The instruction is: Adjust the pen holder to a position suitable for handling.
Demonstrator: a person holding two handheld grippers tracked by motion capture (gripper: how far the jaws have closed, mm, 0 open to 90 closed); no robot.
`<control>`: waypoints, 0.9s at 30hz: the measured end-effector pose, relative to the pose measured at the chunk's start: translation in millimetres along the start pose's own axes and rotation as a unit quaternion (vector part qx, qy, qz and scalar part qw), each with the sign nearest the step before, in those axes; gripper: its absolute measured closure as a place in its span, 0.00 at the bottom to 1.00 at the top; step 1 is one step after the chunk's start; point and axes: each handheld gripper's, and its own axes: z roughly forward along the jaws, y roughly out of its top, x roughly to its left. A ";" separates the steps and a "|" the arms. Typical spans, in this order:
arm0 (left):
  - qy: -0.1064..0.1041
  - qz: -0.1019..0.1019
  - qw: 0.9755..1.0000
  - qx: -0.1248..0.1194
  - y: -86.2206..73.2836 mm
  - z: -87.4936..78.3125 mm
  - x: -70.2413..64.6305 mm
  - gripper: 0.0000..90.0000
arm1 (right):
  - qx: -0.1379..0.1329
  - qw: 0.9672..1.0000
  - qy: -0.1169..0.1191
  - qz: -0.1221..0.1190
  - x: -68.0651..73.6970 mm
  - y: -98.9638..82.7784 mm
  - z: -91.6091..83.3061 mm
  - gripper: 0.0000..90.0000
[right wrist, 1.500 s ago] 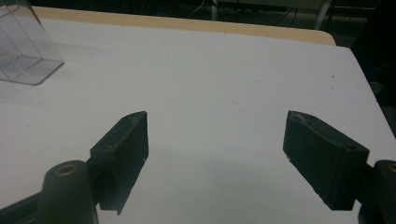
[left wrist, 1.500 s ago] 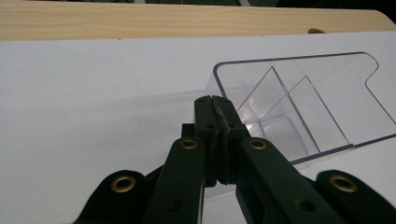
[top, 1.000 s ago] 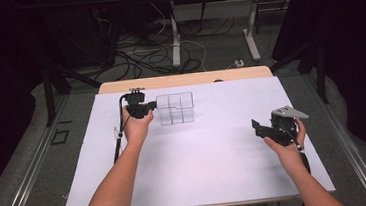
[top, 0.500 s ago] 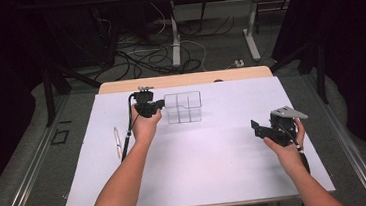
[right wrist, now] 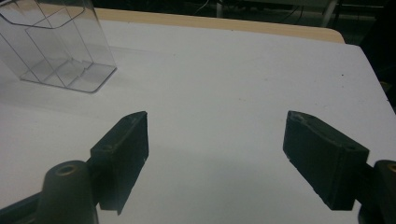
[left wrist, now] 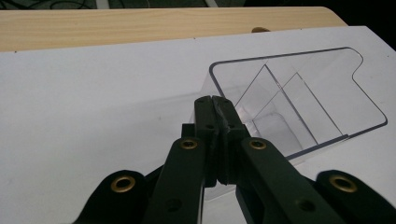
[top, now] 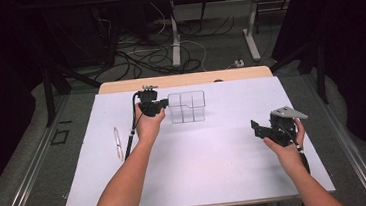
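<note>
Clear plastic box: a see-through container with inner dividers (top: pixel 187 107) stands upright at the far middle of the white surface (top: pixel 203 181), just short of the bare wooden strip (top: pixel 184 79) along the far edge.
Left tongs: my left tongs (top: pixel 163 103) are clenched on the box's left wall. In the left gripper view the black tips (left wrist: pixel 215 100) meet at the rim, with the thin wall of the box (left wrist: pixel 303 102) pinched between them.
Why that grip: I judge the thin wall is the only part these tips can bite. A pinch near the top edge lets me drag or lift the box without reaching into its compartments.
Left arm pose: my forearm comes up from the near edge and angles towards the box. The hand is wrapped round the handle and the tongs point level, to the right, into the wall.
Right tongs: my right tongs (top: pixel 256 126) are released, with the two pads wide apart in the right gripper view (right wrist: pixel 217 140) and nothing between them.
Why it waits there: it hangs over bare surface well apart from the box (right wrist: pixel 60 46), out of the left hand's way; I read it as standing by.
Right arm pose: my hand sits low by the right edge, with the tongs aimed left and a little forward towards the box.
Risk as I see it: a light, slick wall may slip or tip the box if I pull too sharply.
</note>
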 end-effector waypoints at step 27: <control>-0.002 -0.039 0.999 -0.001 7.7 -53.0 36.9 0.75 | -0.003 1.000 -0.001 0.003 -3.2 1.2 -1.5 0.24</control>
